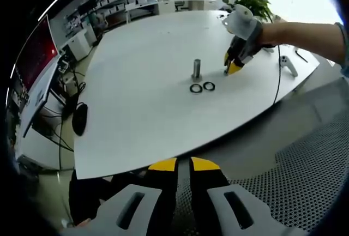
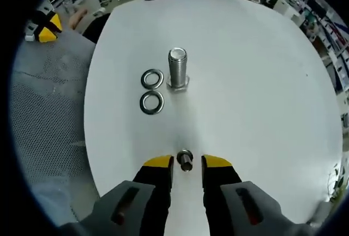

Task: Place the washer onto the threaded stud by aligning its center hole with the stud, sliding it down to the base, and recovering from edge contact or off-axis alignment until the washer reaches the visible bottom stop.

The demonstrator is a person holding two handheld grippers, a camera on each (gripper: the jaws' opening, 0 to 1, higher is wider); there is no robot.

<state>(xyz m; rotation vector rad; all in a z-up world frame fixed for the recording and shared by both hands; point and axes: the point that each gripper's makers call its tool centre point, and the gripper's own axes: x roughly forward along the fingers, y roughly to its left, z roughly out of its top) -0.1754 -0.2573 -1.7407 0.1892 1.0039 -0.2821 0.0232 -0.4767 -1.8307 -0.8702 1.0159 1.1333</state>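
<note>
My right hand-held gripper (image 2: 187, 163) hangs low over the white desk (image 2: 262, 83), its yellow-tipped jaws a small gap apart. Between the tips sits a small metal piece (image 2: 185, 160), a short bolt or nut by the look of it; I cannot tell whether the tips touch it or merely flank it, nor whether it rests on the desk.

Ahead of those jaws, near the middle of the desk, the threaded stud (image 2: 178, 68) stands upright on its hexagonal base. Nothing is on the stud. Just to its left in the right gripper view lie two washers flat on the desk: the nearer washer (image 2: 151, 102) and the farther washer (image 2: 152, 78), close together, perhaps touching at the rims, and both apart from the stud's base.

In the left gripper view my left hand-held gripper (image 1: 183, 165) is held back beyond the desk's edge, above a grey perforated surface (image 1: 305, 154). Its yellow-tipped jaws are only a narrow slit apart and hold nothing. From there I see the stud (image 1: 196, 70) on the desk, with the two washers (image 1: 202, 87) in front of it, and my other hand (image 1: 246, 29) bringing the right hand-held gripper (image 1: 233, 66) down to the desk just to the stud's right. A black cable (image 1: 280, 78) runs across that far side of the desk, and a computer mouse (image 1: 79, 118) lies near its left edge.
</note>
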